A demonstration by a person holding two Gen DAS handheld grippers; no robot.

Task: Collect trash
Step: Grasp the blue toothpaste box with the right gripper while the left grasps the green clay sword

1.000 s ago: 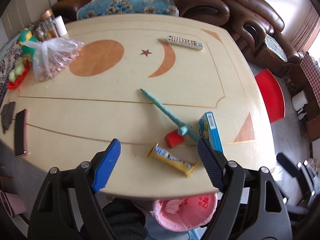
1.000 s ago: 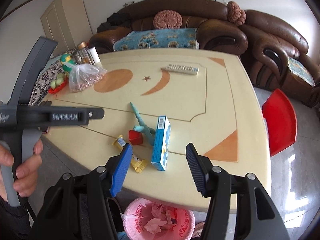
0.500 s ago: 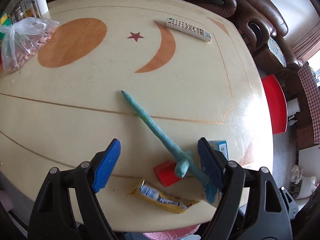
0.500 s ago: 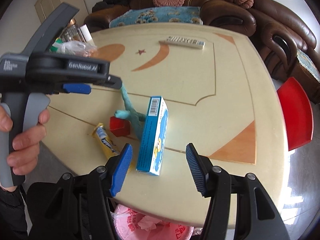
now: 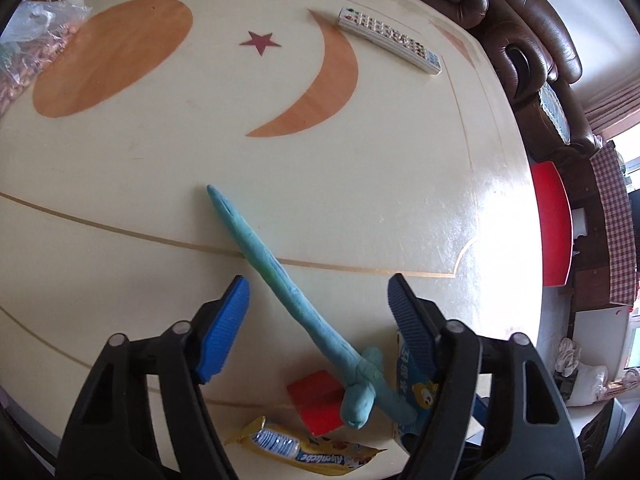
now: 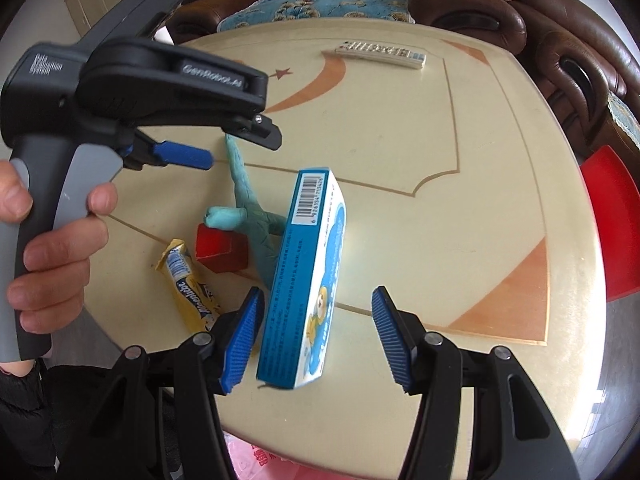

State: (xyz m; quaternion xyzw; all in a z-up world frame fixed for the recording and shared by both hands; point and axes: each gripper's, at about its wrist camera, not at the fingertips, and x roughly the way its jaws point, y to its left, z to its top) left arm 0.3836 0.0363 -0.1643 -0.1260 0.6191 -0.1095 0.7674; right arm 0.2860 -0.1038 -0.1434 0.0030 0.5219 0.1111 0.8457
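Trash on the table [image 5: 360, 184]: a teal clay strip [image 5: 276, 276] is framed by the closing, untouching left gripper [image 5: 316, 320]. Its long axis runs from 11 to 5 o'clock. A blue box [image 6: 308, 276] is straddled, ungripped, by the half-open right gripper [image 6: 316, 336].

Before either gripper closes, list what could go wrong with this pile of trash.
1. The left gripper, its jaws closing, straddles the long teal clay strip; soft and thin, it may bend or tear when lifted.
2. The strip's thick end rests against the red block and the blue box, so pulling it could drag them.
3. The box stands on its narrow edge between the right gripper's open jaws, near the table edge; a nudge might tip it.
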